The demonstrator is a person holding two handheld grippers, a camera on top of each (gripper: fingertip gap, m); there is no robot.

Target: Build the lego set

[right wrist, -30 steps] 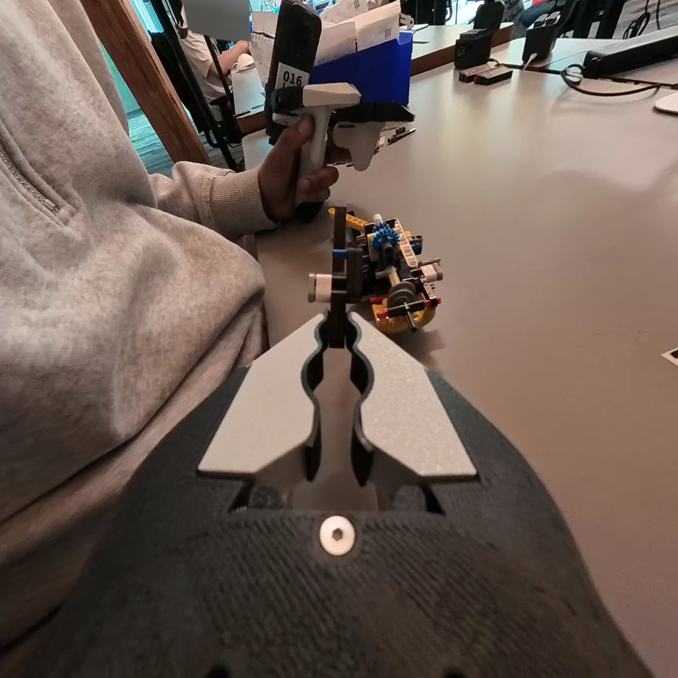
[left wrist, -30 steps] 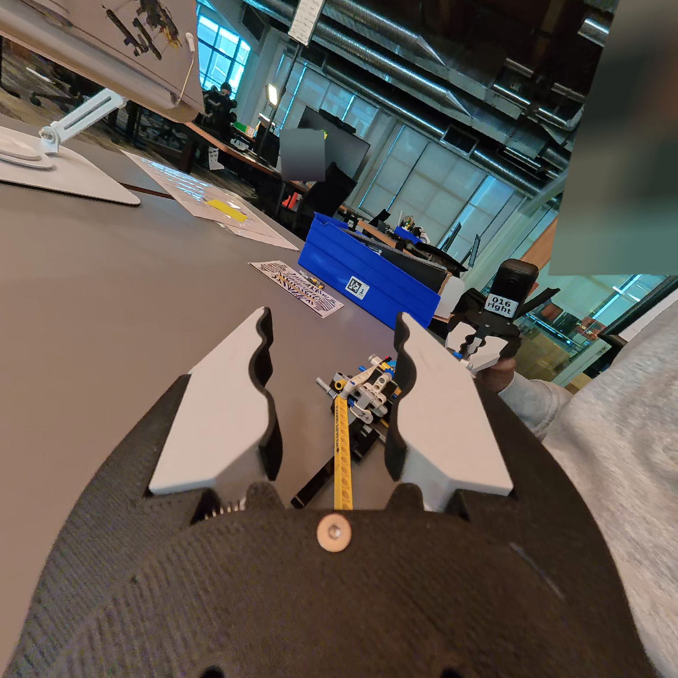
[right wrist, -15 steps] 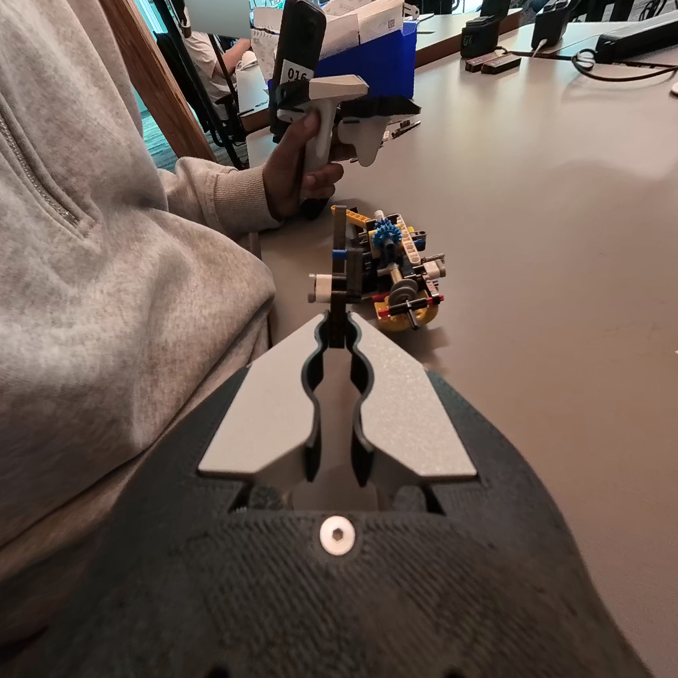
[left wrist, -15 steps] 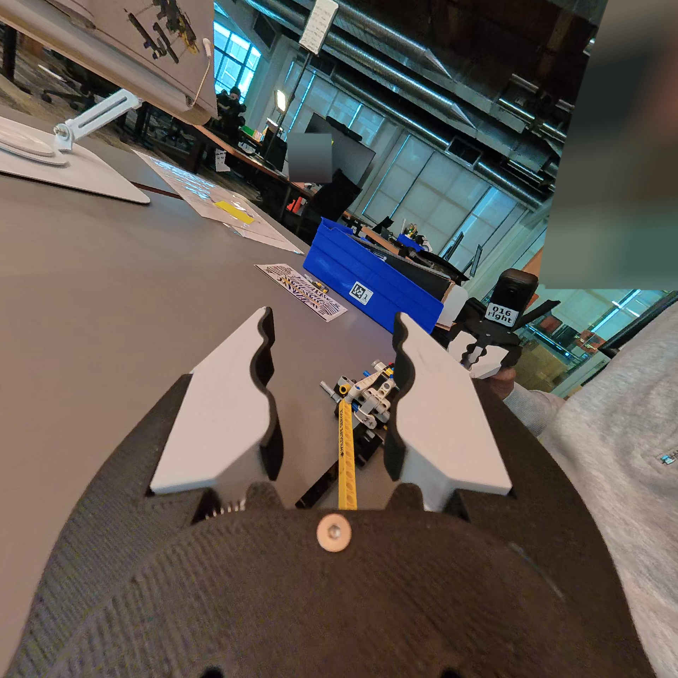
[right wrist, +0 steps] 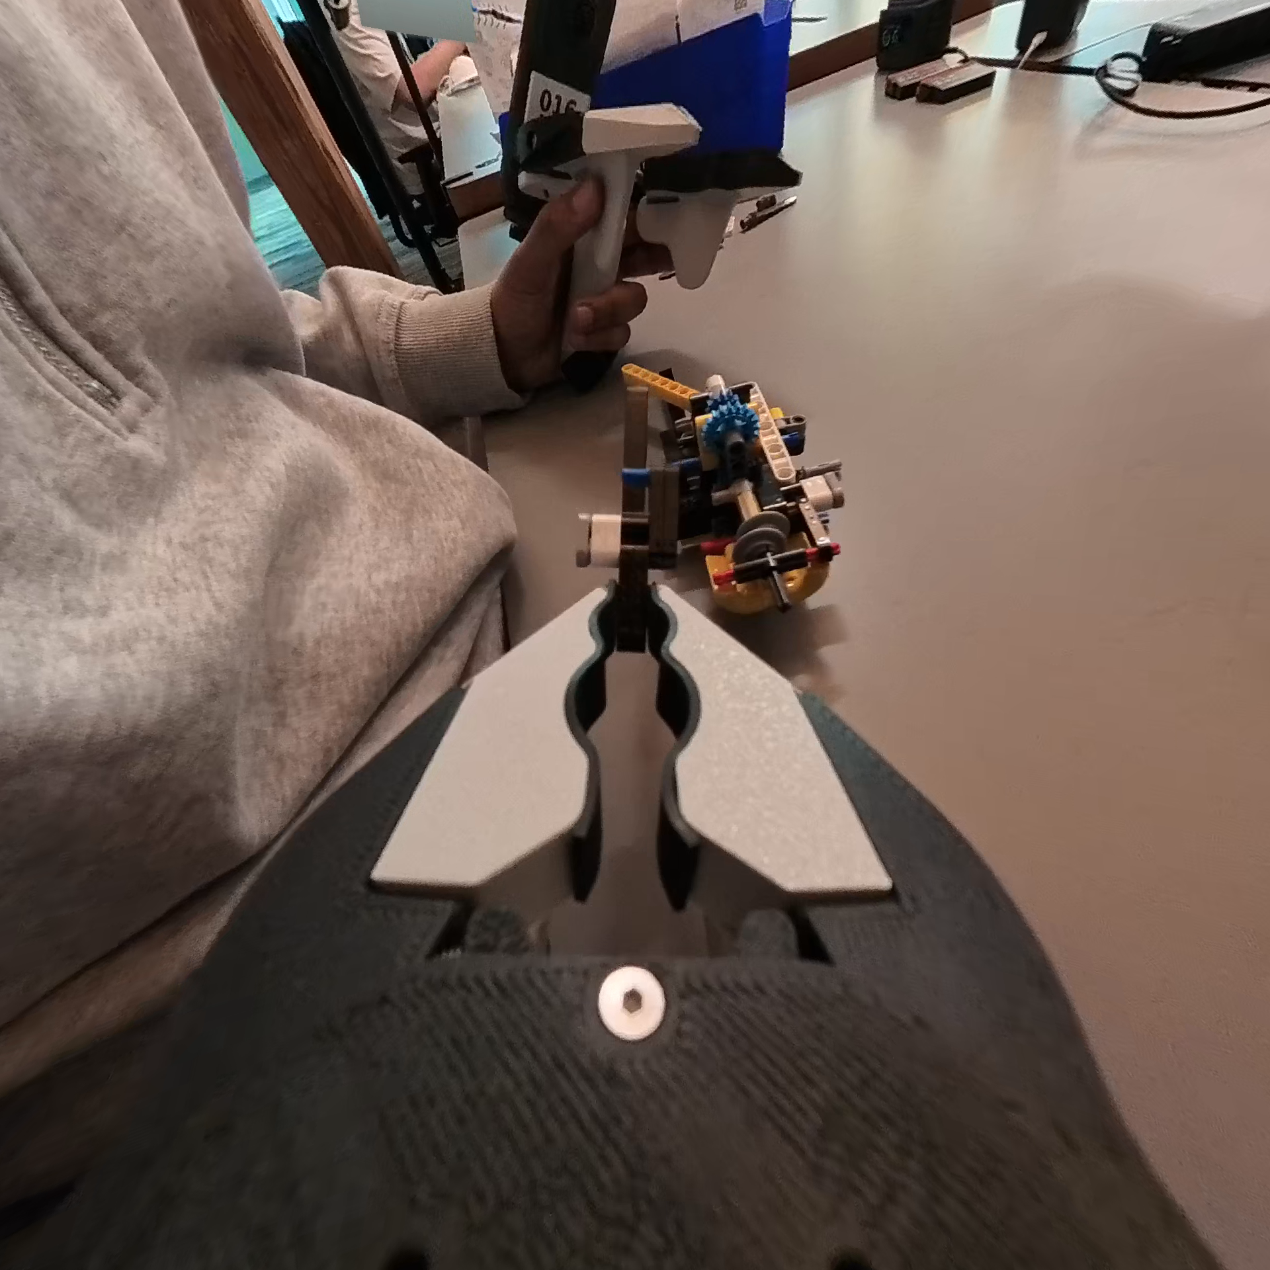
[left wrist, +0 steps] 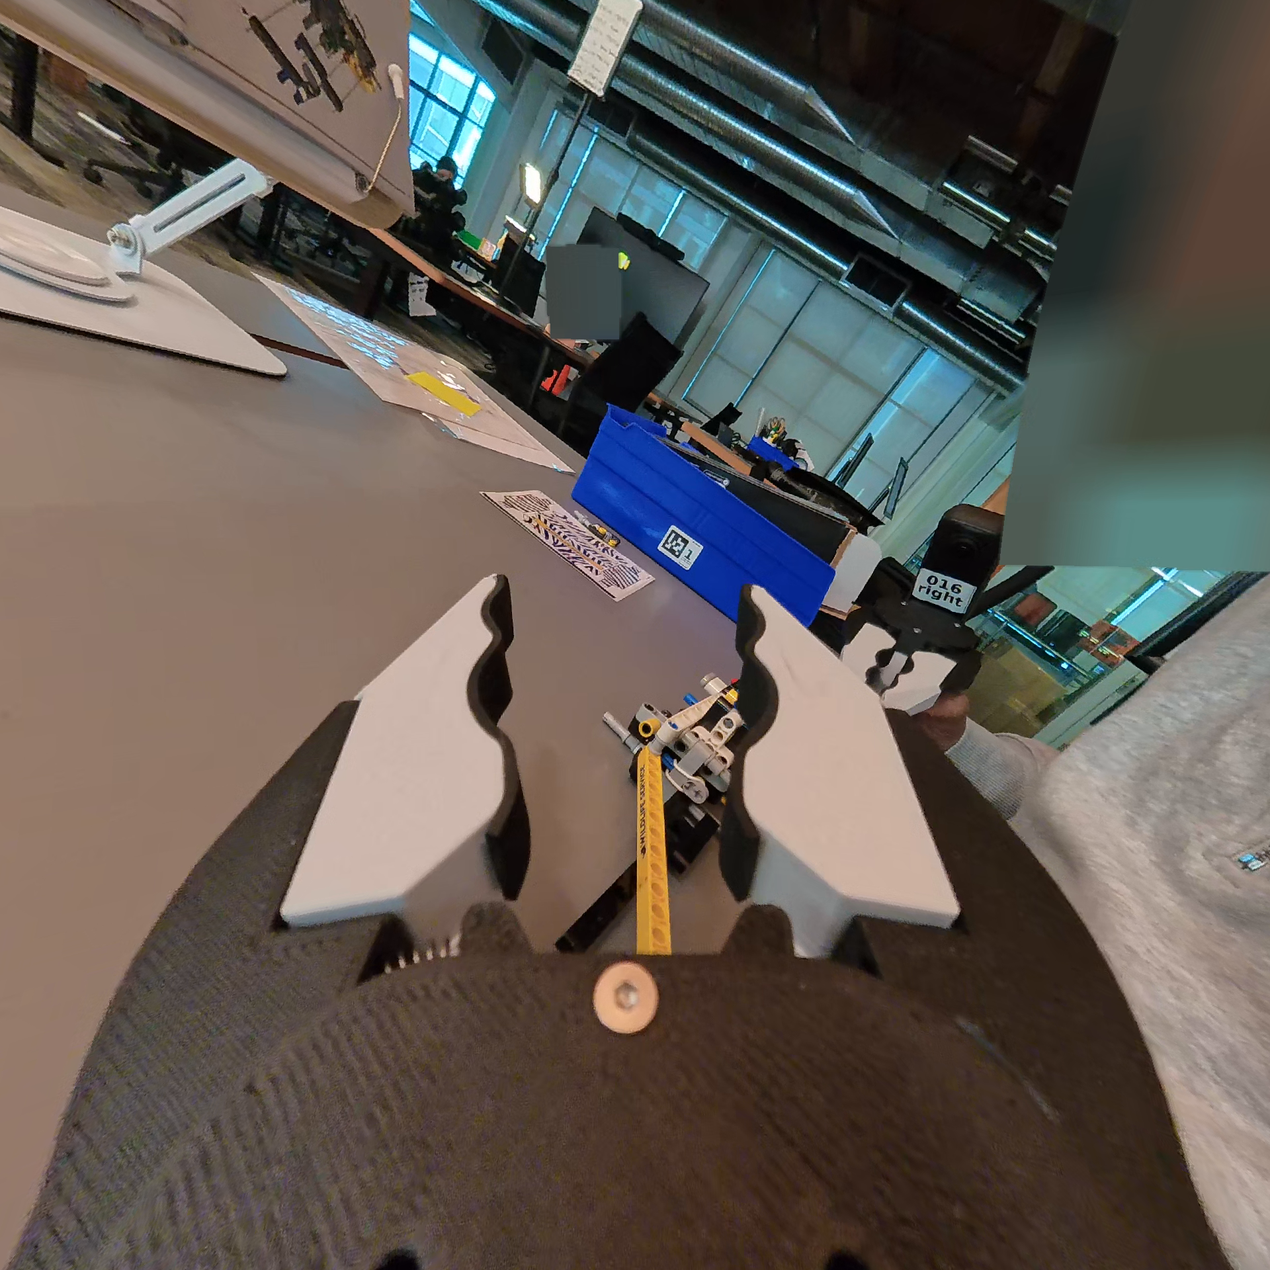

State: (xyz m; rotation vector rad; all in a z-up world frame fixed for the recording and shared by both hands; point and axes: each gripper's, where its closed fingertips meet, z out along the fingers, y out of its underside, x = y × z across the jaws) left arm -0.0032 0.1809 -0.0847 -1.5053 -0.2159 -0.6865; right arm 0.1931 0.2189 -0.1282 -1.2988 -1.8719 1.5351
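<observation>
Currently on hand:
Table: grey, matte, broad; bears everything listed below.
Person's sweatshirt: light grey, fills the left side of the right wrist view; sleeve cuff ends at the hand gripping the far handle.
Tilted board on white stand: far left of the table, shown in the left wrist view, propped on a white arm and flat base.
Blue bin: long, open-topped, at the far table edge; small square marker on its side.
Clear sheet with yellow strip: flat on the table, beyond the bin's left end.
Patterned sheet: striped print, flat, just beside the bin.
Left gripper: fingers spread wide, nothing between them; hangs over the table with the model seen through the gap.
Right gripper: fingers pinched nearly together at the tips, clamped on a small sub-assembly.
Sub-assembly: dark upright beam, blue pin on its left, white bush on a cross axle; lifted clear of the table, just beside the model's near left end.
Lego model: on the table in front of the person, between the two grippers; long yellow beam, black frame, white and grey links, blue gear, grey pulley, yellow curved piece at the near end.
Small dark items: far table edge in the right wrist view; too small to identify.
</observation>
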